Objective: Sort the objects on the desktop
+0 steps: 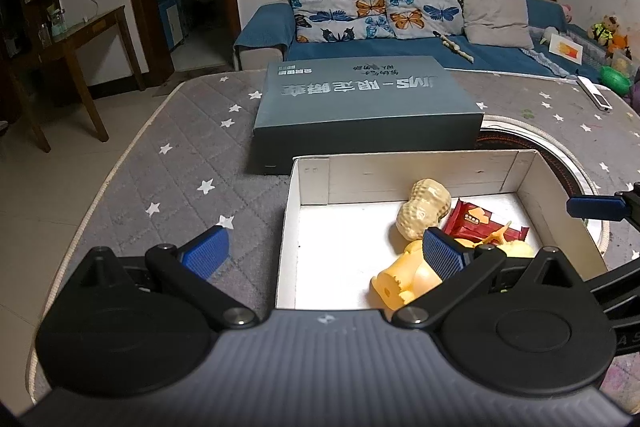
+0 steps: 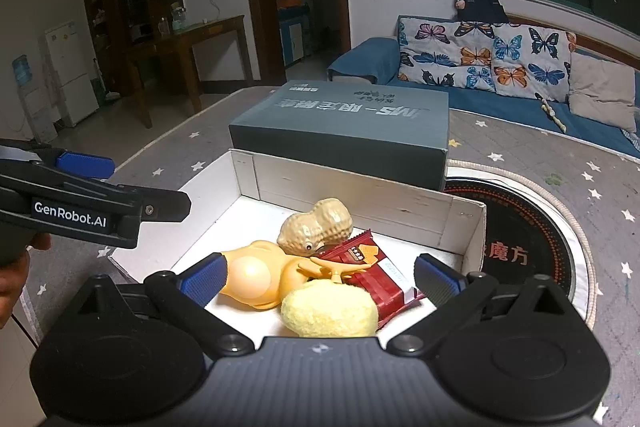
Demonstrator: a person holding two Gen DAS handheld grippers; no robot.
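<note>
Both your left claw (image 1: 326,253) and right claw (image 2: 320,277) gape empty over the white box (image 2: 244,175); the fuzzy yellow ball (image 2: 330,311) inside looks soft and light, so pinch its middle.

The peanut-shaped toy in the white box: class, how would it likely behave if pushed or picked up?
The peanut-shaped toy has rounded lobes and leans on the red snack packet, so a push would probably roll or rock it. Its glossy, dimpled shell looks hard, so it likely stays stiff; the curves might slip between flat fingers. Gripping the narrow waist seems safest.
</note>
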